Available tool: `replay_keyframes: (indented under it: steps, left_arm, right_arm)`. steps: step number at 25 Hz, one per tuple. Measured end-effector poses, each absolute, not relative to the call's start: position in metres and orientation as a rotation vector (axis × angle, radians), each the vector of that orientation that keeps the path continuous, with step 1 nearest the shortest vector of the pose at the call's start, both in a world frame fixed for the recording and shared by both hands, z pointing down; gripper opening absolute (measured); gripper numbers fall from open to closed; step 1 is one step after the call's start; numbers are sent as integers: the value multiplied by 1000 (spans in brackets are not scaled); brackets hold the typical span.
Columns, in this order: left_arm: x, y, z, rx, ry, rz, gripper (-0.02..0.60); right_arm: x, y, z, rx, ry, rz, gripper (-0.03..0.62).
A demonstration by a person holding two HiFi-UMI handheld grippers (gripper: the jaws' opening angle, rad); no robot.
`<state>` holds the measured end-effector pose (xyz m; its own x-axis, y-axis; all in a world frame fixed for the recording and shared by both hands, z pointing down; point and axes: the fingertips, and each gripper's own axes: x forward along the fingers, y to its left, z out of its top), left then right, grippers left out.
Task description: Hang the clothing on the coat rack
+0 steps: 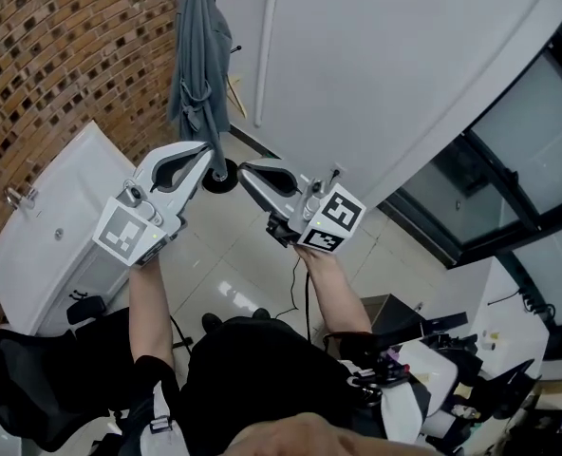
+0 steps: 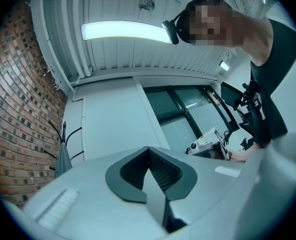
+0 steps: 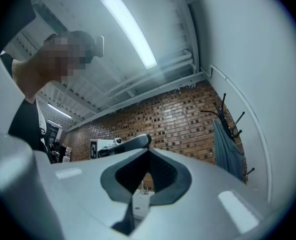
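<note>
The head view cuts the coat rack point(image 1: 219, 177) off at the picture's top edge, so its hooks are out of sight there. The grey-blue clothing point(image 1: 199, 60) covers most of the pole. Only the dark round base shows on the floor point(image 1: 205, 255), partly behind the tip of the left gripper point(image 1: 209, 150). The gripper views supply the top. In the right gripper view the clothing point(image 3: 227, 153) hangs from the upper hooks of the coat rack point(image 3: 221, 112), in front of the brick wall point(image 3: 173, 119) and beside the white wall point(image 3: 258, 84). The left gripper view shows only a narrow strip of clothing point(image 2: 63, 159) above that gripper's own body. Both grippers are held up apart from the clothing. The left gripper point(image 2: 148, 150) has its jaws pressed together with nothing between them. The right gripper point(image 1: 246, 171) is likewise closed and empty in its own view point(image 3: 148, 151).
</note>
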<state>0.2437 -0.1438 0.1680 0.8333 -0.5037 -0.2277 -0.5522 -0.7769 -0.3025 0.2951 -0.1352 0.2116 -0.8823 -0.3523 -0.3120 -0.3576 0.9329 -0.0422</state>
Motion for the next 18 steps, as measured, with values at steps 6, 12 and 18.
replay_keyframes:
  steps: [6, 12, 18]
  left_arm:
    - [242, -148, 168, -2613, 788, 213, 2]
    - [273, -148, 171, -2616, 788, 202, 2]
    - [289, -147, 173, -2616, 769, 200, 2]
  right_arm:
    - [289, -144, 222, -542, 2797, 27, 2]
    - [315, -140, 223, -526, 2802, 38, 2]
    - [330, -140, 223, -534, 2797, 43, 2]
